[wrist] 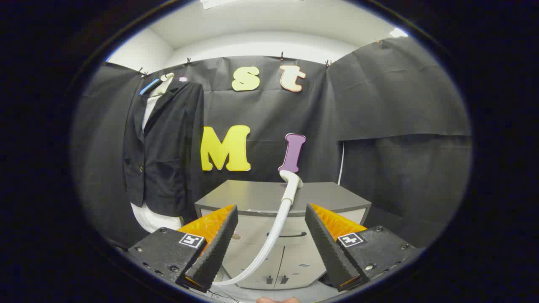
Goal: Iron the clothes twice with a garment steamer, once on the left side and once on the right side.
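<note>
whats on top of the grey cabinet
Only the steamer head rests on the grey cabinet, its white hose running down between the open fingers of the hand-held gripper. The head hides what lies beneath it.

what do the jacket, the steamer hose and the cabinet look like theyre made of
Jacket: dark woven suit cloth, matte, soft folds.
Steamer hose: looks like smooth white plastic or rubber, bending between the open gripper's fingers.
Cabinet: probably grey laminate board, flat matte top.
</note>
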A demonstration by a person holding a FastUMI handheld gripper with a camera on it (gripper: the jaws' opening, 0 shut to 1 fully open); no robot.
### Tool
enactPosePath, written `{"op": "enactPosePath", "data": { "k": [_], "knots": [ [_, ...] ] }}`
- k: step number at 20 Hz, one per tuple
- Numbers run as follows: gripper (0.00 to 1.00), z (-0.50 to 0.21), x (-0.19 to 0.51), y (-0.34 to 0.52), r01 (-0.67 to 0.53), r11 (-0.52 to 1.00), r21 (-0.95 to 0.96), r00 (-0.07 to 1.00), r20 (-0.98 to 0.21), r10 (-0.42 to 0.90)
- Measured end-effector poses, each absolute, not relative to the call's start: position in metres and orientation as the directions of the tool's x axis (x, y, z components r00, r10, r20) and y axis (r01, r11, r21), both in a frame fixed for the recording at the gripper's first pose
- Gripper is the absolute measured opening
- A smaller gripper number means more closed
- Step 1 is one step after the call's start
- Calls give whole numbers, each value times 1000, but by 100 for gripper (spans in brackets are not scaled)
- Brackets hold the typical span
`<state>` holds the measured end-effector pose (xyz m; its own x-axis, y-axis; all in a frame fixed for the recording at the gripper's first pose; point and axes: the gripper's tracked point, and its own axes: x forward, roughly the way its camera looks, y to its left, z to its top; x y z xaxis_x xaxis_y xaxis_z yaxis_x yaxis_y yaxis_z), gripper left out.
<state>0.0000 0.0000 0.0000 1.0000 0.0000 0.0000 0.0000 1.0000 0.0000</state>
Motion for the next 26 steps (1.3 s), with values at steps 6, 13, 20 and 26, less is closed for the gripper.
{"op": "enactPosePath", "data": {
  "k": [6, 13, 20, 26],
  "knots": [
    [100, 0, 11, -8, -23, 1000, 10, 1000, -6, 23],
    [100, 0, 22, -9, -44, 998, 38, 999, -23, 44],
    [100, 10, 35, -4, -30, 998, 57, 996, -78, 35],
    [100, 2, 45, 4, -3, 1000, 19, 998, -63, 4]
  ]
}}
